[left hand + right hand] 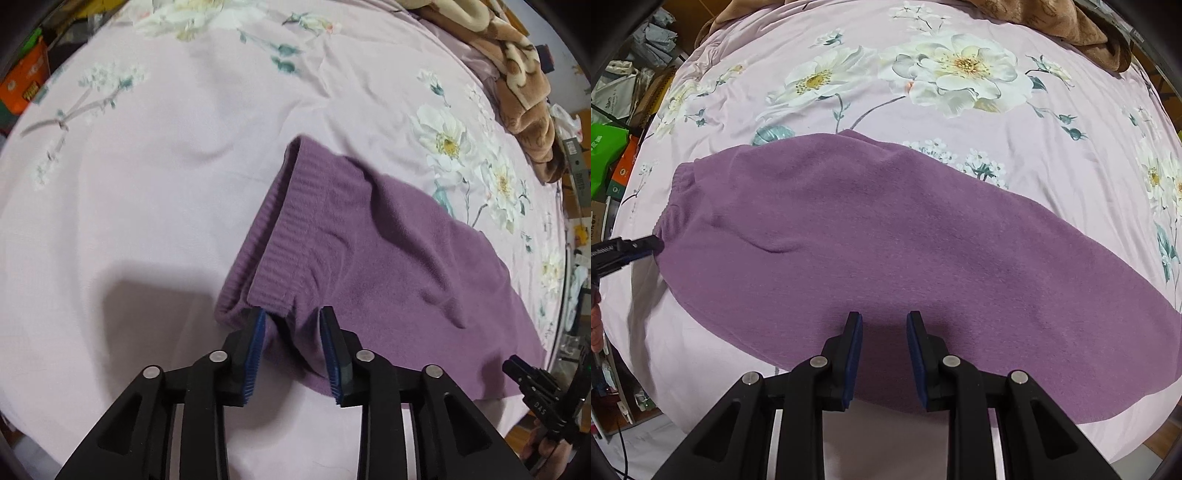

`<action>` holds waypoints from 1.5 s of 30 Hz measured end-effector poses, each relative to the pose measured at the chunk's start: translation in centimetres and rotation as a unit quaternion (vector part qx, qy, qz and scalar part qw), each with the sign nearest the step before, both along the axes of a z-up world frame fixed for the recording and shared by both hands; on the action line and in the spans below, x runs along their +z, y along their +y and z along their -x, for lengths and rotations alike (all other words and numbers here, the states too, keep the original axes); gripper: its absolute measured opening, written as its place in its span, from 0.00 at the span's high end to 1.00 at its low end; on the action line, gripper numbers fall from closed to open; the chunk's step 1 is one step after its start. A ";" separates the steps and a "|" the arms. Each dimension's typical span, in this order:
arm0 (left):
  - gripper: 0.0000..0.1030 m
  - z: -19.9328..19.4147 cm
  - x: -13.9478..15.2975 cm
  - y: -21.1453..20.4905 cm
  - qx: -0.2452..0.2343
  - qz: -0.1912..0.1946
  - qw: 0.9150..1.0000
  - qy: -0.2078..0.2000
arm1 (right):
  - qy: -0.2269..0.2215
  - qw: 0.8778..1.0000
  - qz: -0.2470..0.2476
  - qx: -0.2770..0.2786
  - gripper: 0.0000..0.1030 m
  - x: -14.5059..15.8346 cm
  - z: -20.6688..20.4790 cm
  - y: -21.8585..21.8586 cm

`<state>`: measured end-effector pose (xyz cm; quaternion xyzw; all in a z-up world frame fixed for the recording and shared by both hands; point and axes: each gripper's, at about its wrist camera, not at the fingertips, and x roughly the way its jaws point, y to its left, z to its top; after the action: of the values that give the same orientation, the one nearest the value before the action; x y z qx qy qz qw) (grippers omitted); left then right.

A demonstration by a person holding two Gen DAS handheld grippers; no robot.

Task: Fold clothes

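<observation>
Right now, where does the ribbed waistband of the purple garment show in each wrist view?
Left wrist: ribbed waistband runs up from the left gripper, centre frame.
Right wrist: it sits bunched at the far left edge.
Shared landmark: the big white flower on the sheet.

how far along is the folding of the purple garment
Done: the purple fleece garment lies doubled lengthwise on the floral pink bedsheet, ribbed waistband layers stacked. In hand: left tool open at the waistband corner, right tool open over the near edge. Left: crosswise folds.
</observation>
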<state>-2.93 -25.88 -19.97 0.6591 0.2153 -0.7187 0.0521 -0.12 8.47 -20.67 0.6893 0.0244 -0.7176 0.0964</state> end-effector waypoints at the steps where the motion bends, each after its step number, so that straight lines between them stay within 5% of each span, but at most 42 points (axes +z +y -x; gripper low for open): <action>1: 0.64 0.3 0.4 0.4 -0.006 0.000 1.000 0.006 | -0.001 1.000 0.000 0.000 0.74 -0.1 0.0 0.1; 6: 0.62 1.7 0.6 4.1 -0.072 -0.004 0.997 0.024 | -0.011 1.000 -0.002 -0.002 0.74 -1.1 0.0 0.4; 13: 0.67 0.2 -4.4 2.8 -0.050 -0.014 0.998 -0.032 | -0.033 0.999 -0.003 -0.002 0.74 -2.8 -0.9 0.8; 20: 0.65 1.9 -1.5 3.4 -0.076 -0.002 0.997 -0.001 | -0.033 0.999 -0.001 -0.006 0.74 -2.7 -0.7 0.7; 23: 0.58 3.9 -0.3 3.0 -0.086 0.018 0.996 0.029 | -0.031 1.000 0.000 -0.002 0.74 -2.5 -0.5 0.5; 26: 0.37 6.3 -1.5 1.0 -0.069 0.036 0.997 0.026 | -0.029 1.000 0.000 0.002 0.74 -2.5 -0.3 0.2; 29: 0.35 7.6 -3.0 -0.7 -0.051 0.026 0.998 0.010 | -0.026 1.000 0.002 0.002 0.74 -2.5 -0.2 -0.1; 32: 0.41 8.0 -3.9 -1.5 -0.055 0.017 0.998 0.009 | -0.028 1.000 0.004 0.002 0.74 -2.6 -0.2 -0.3; 34: 0.68 7.9 -4.1 -1.9 -0.047 0.003 0.999 0.012 | -0.029 1.000 0.004 0.002 0.74 -2.7 -0.2 -0.4; 39: 0.73 7.2 -4.1 -3.4 -0.036 0.014 0.999 0.019 | -0.031 1.000 0.001 0.004 0.74 -2.8 0.0 -0.7; 42: 0.72 6.2 -4.9 -6.1 0.006 -0.023 1.000 0.014 | -0.030 1.000 -0.002 0.006 0.74 -2.7 0.2 -0.7; 45: 0.70 5.8 -4.8 -5.8 -0.021 -0.024 0.999 0.009 | -0.029 1.000 -0.004 0.002 0.74 -2.6 0.4 -0.6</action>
<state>-8.77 -31.73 -24.76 0.6583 0.2196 -0.7197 0.0193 -0.56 7.86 -23.27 0.7099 0.0262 -0.6973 0.0960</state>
